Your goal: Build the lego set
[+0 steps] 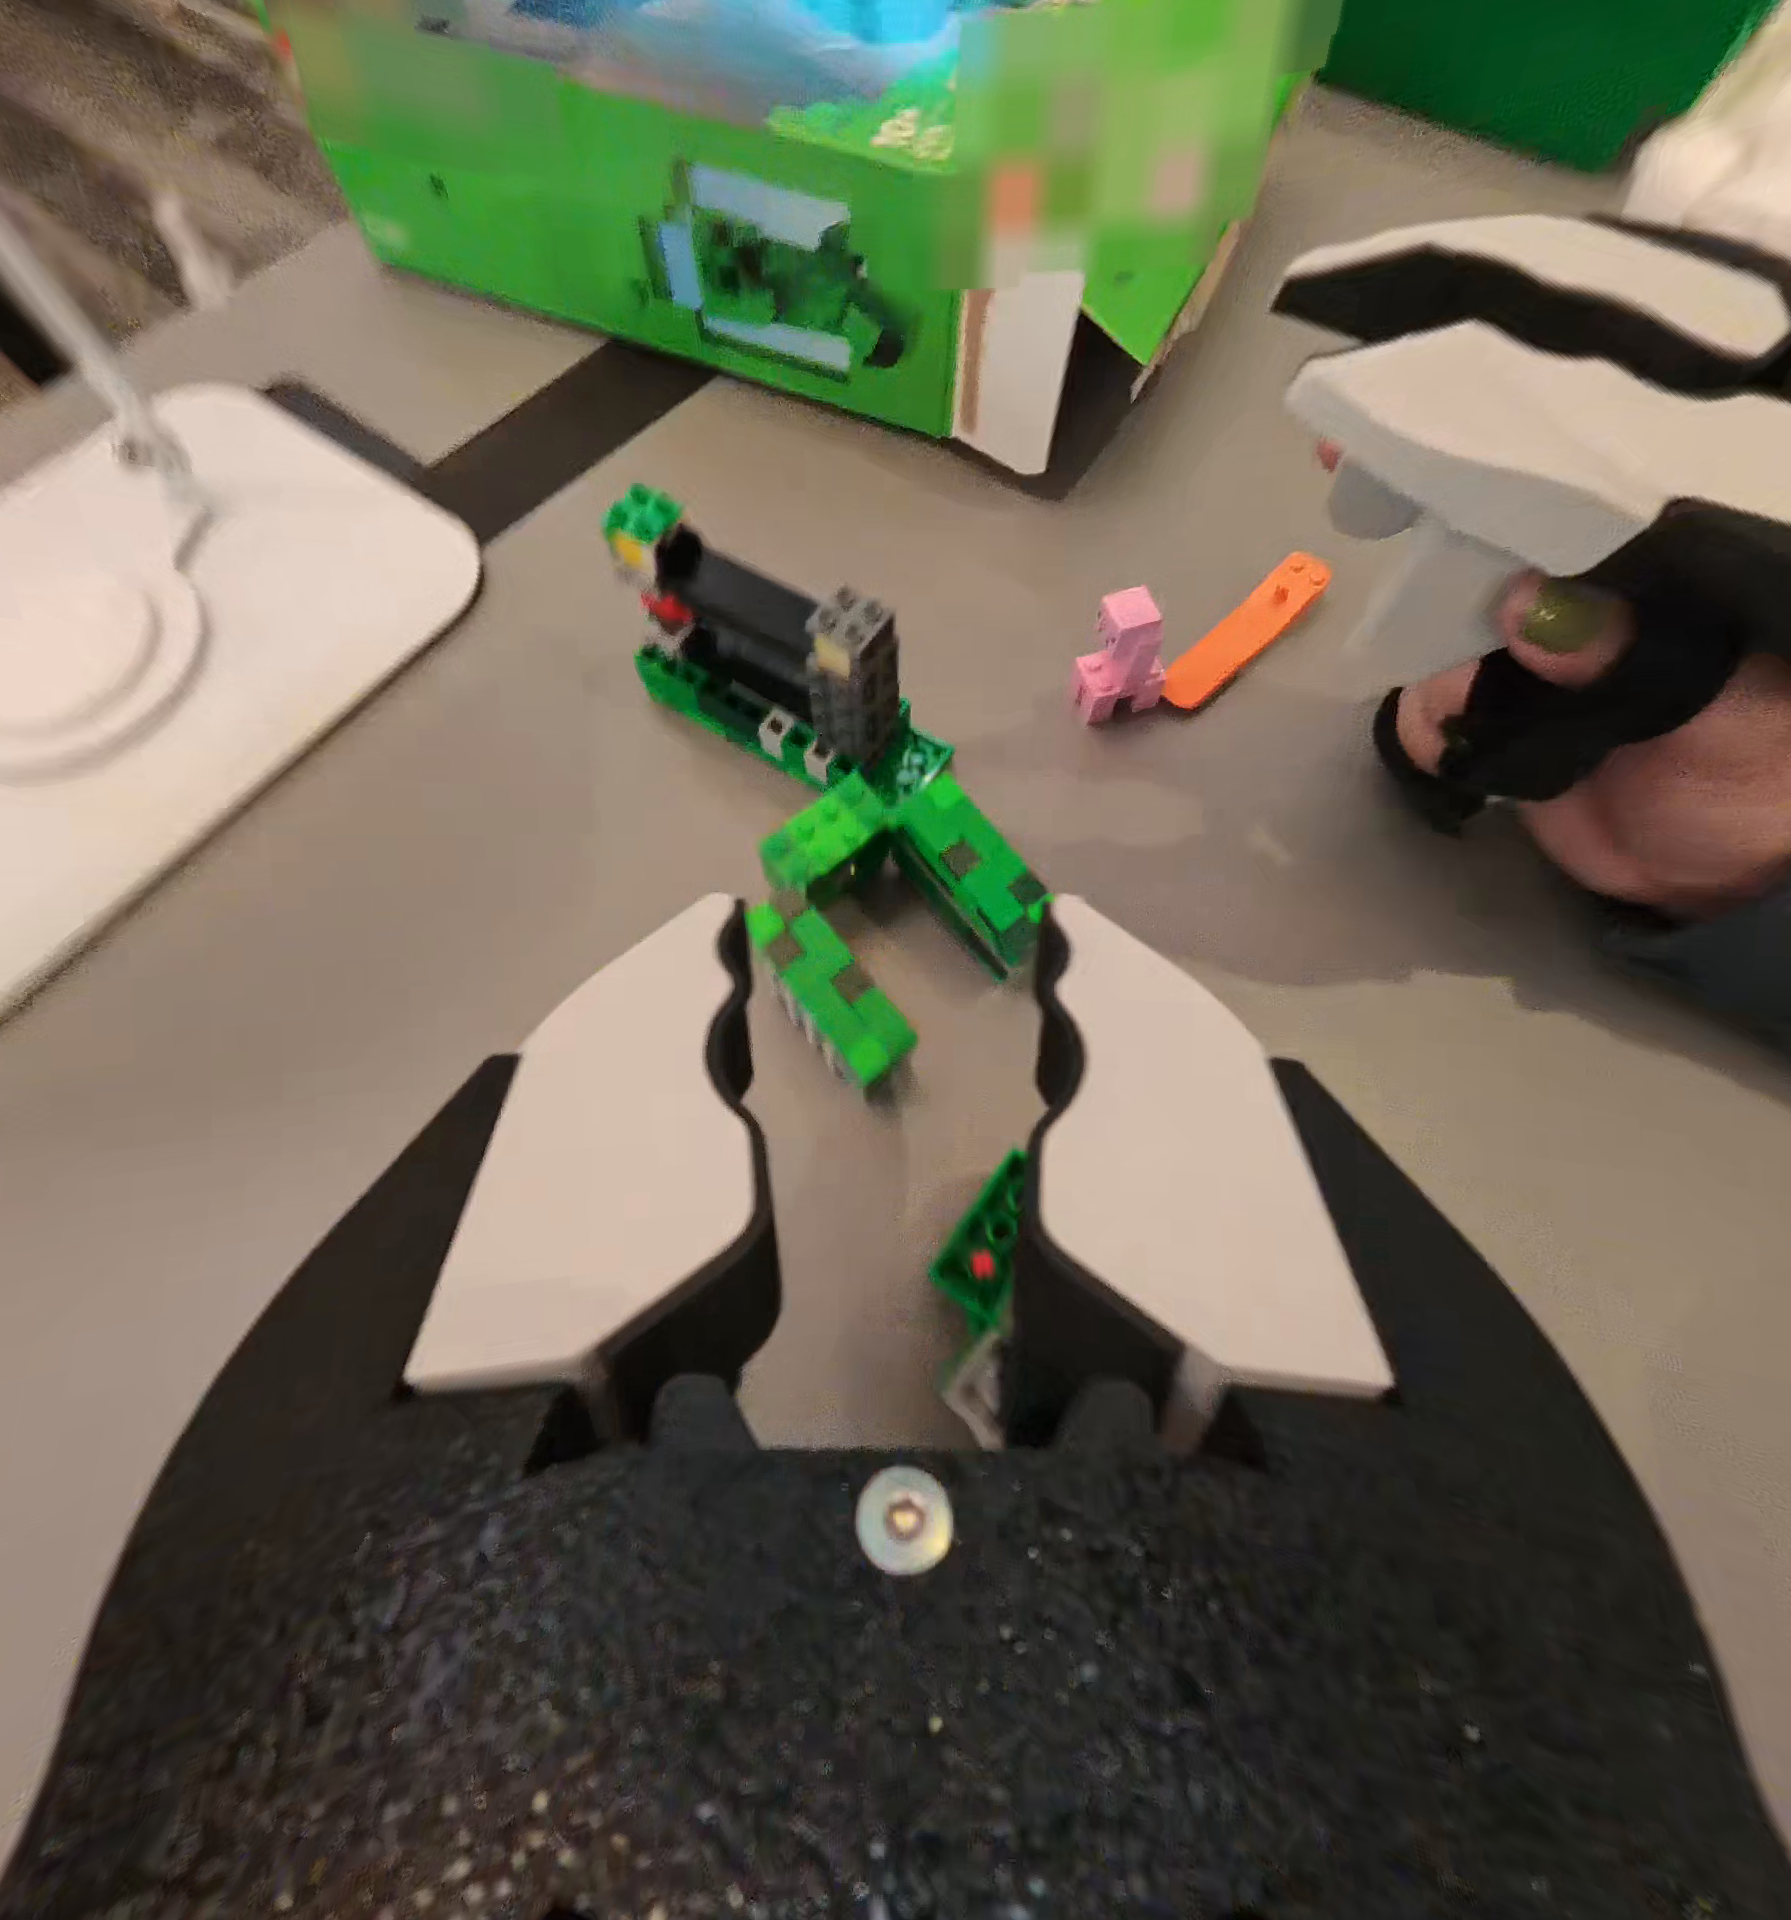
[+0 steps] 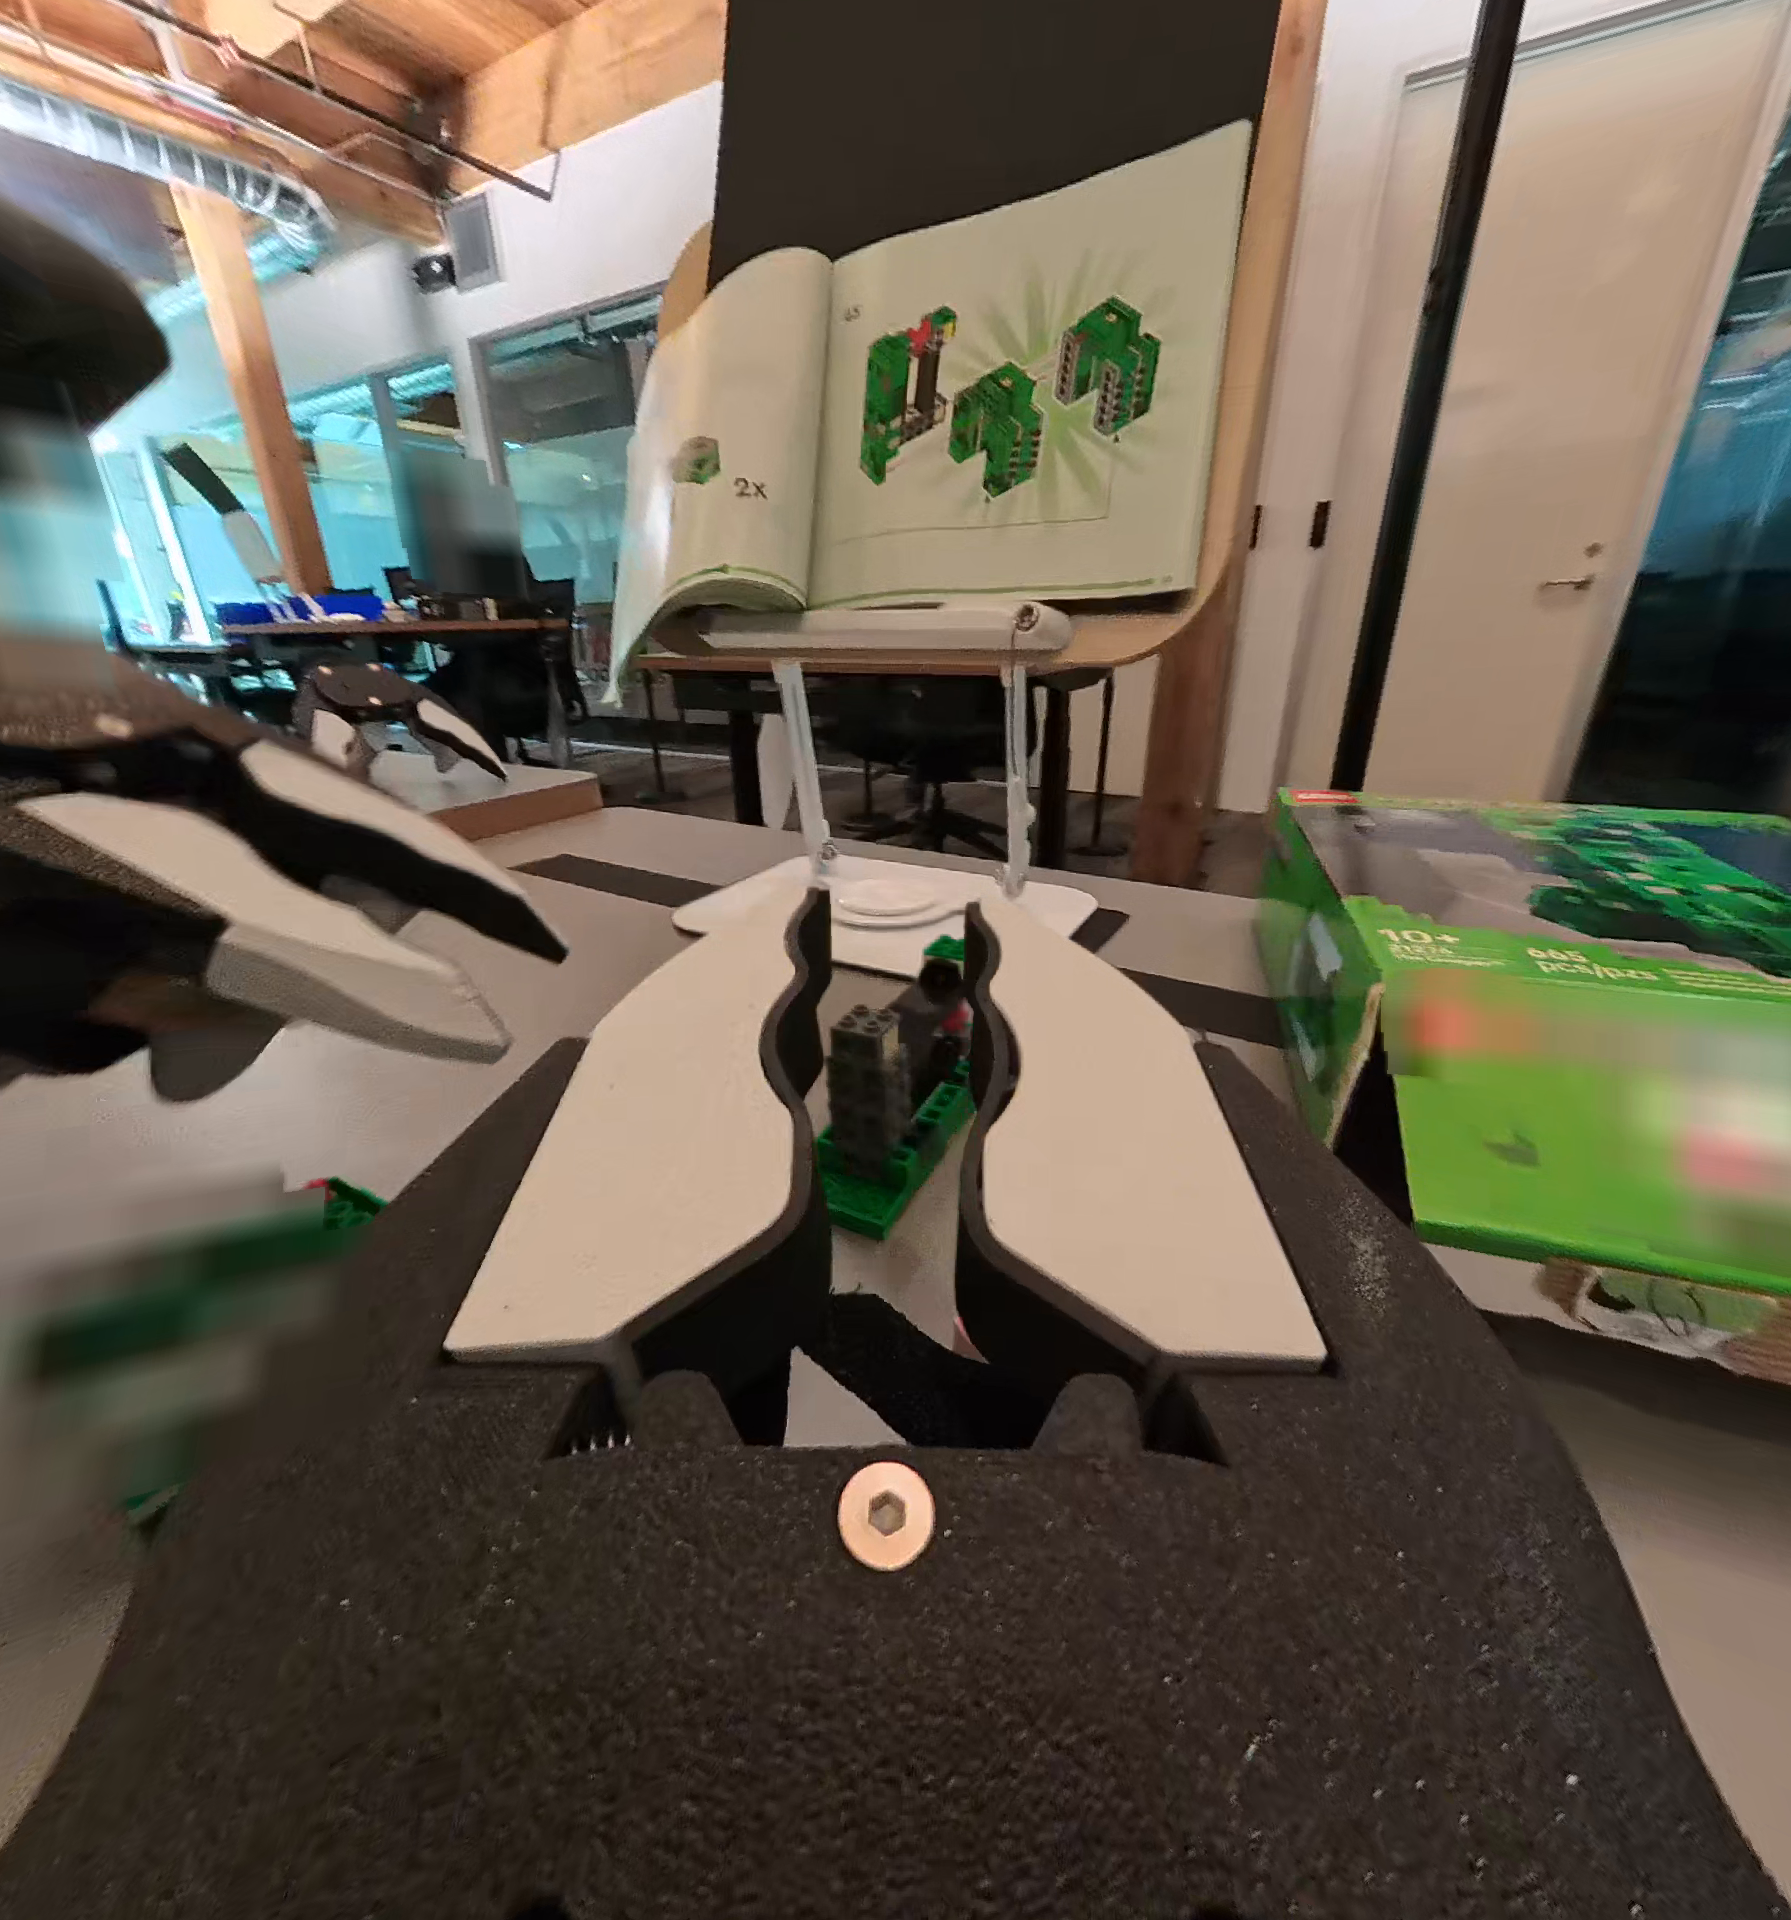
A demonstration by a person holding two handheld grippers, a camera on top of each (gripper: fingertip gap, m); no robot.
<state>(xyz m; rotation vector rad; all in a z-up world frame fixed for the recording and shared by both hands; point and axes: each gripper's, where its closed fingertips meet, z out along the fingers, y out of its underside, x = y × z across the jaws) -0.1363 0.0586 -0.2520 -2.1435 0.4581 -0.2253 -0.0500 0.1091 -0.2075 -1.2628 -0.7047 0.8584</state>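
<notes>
Left gripper (image 1: 889,925), fingers parted, straddles green assembly (image 1: 901,894); right gripper (image 2: 891,914) at 2 o'clock apparently released; closing off-centre risks toppling it

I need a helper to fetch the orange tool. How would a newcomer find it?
Start at the green box at the table's far side. In front of it, right of the green-and-black build, stands a pink pig. The orange tool lies flat touching it: the only orange, long, thin piece.
</notes>
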